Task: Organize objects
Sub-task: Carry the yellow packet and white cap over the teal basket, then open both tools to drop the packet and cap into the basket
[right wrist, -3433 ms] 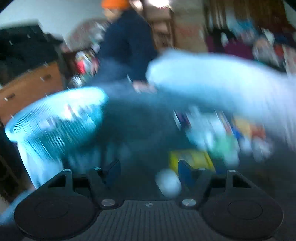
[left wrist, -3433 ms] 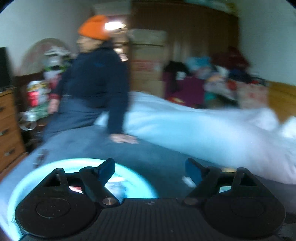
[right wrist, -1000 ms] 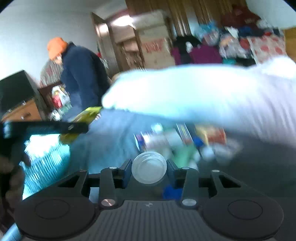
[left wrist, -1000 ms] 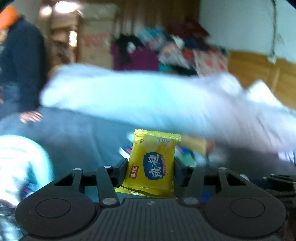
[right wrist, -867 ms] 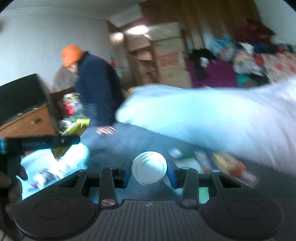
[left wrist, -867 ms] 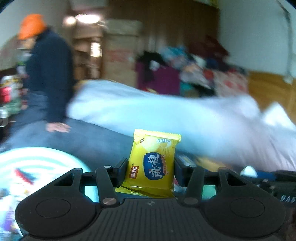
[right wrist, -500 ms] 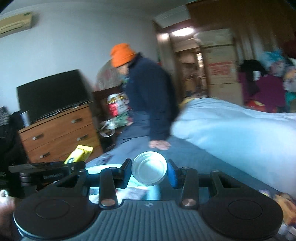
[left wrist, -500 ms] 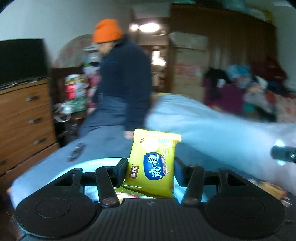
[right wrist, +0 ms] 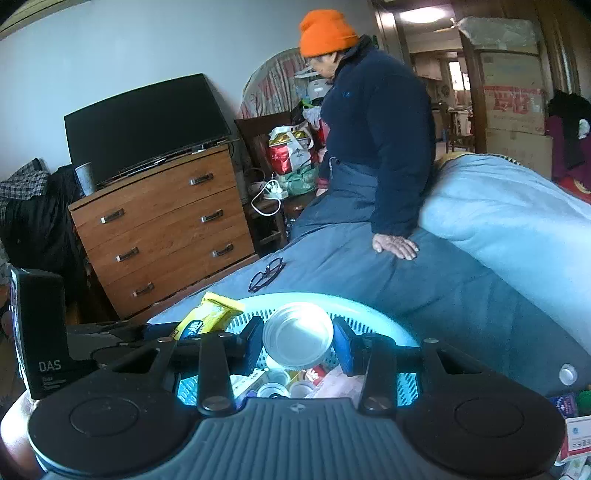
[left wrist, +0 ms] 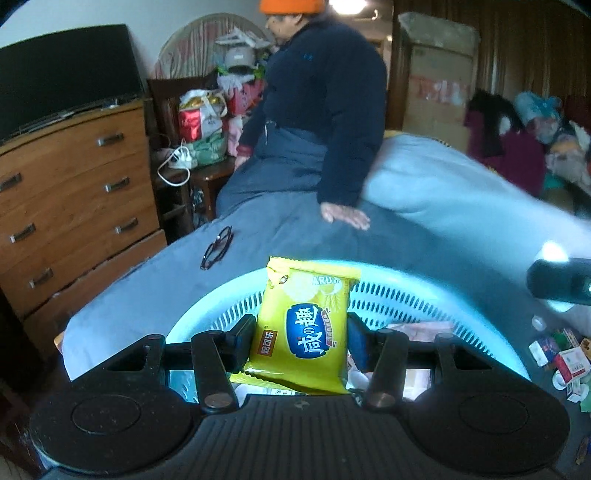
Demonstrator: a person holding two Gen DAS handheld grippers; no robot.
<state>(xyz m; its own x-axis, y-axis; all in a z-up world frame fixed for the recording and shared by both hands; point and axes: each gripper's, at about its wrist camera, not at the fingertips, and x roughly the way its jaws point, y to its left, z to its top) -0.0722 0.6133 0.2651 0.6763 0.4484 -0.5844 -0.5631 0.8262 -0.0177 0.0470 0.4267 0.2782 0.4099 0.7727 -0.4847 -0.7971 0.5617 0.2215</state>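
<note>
Snack packet (left wrist: 303,328), yellow with a blue oval label, is clamped upright between the jaws of the left gripper (left wrist: 301,338), directly above the light blue perforated basket (left wrist: 424,295). In the right wrist view the same packet (right wrist: 210,314) shows at the left, over the basket's near-left rim (right wrist: 369,314).

Right gripper (right wrist: 297,345): jaws closed on a small round container (right wrist: 297,334), clear or white, with its circular face turned toward the camera. It is held above the basket's interior.

Basket contents: several small round containers (right wrist: 273,387) and flat packets lie on the bottom; details are unclear.

Basket location: on the bed (right wrist: 443,295), on a blue-grey cover. A folded pair of glasses (right wrist: 266,280) lies on the cover just beyond the basket. A thick pale blue quilt (right wrist: 517,214) is heaped farther back on the right.

Loose small boxes and packets (left wrist: 561,358) lie on the bed to the right of the basket.

A person in an orange knit cap (right wrist: 327,31) and dark blue top sits on the bed edge with one hand (right wrist: 395,246) flat on the cover. A wooden chest of drawers (right wrist: 166,229) carrying a flat screen (right wrist: 144,122) stands at the left.
</note>
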